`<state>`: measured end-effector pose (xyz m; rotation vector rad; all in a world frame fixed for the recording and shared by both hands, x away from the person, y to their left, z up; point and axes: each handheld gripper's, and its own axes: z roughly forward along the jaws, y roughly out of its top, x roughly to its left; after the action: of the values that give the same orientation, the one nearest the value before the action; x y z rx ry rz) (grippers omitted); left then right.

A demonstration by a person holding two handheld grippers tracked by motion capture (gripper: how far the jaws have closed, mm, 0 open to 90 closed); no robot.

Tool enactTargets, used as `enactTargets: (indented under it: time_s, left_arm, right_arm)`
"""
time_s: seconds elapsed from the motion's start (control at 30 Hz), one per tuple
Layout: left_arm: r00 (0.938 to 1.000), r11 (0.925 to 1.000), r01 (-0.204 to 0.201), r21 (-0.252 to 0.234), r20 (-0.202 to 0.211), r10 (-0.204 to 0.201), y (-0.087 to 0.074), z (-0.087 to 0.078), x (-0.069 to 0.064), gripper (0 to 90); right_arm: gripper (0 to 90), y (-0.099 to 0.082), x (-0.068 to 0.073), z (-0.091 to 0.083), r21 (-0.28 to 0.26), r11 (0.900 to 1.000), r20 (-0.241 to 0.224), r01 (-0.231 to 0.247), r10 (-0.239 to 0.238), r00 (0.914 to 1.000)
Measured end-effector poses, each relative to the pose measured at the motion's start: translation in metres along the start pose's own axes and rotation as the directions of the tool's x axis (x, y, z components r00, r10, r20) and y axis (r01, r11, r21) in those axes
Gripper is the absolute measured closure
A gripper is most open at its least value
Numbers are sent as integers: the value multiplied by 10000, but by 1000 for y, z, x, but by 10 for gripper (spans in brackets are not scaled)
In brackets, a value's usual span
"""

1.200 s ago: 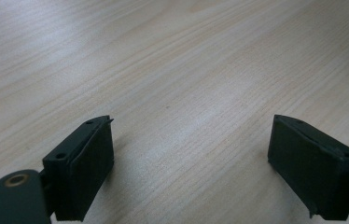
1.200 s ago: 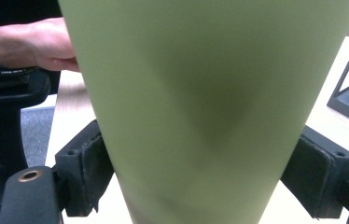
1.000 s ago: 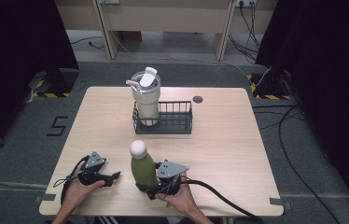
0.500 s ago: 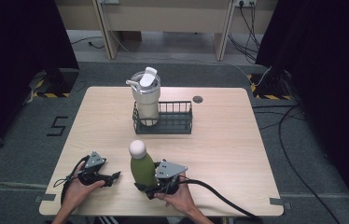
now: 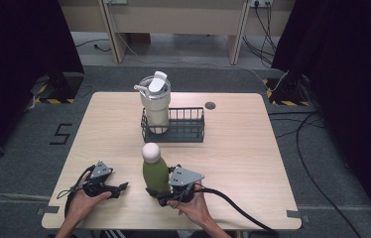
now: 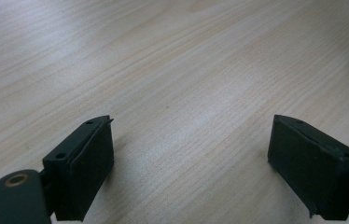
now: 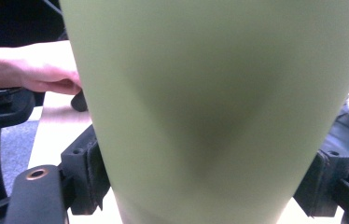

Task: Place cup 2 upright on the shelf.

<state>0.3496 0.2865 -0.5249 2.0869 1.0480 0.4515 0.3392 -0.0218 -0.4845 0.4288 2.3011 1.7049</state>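
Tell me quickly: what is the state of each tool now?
Left tool: open, holding nothing.
Right tool: closed on the green bottle.

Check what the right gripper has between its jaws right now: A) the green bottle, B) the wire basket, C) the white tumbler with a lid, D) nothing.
A: in the right gripper view the jaws of the right gripper press both sides of the green bottle, which stands upright on the table.

A pale wooden table carries an upright olive-green bottle with a cream round cap and a black wire basket.
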Motion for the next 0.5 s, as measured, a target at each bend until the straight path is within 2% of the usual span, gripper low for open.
enactTargets:
  time_s: [0.2, 0.5]
  left_arm:
    - [10000, 10000, 16, -2, 9, -16, 0, 0, 0, 137]
    - [10000, 10000, 13, -1, 8, -13, 0, 0, 0, 137]
  right_arm:
    - [208, 6, -9, -6, 63, 10000, 383, -42, 40, 9993]
    - [209, 10, -18, -10, 82, 9997, 571, -216, 211, 9981]
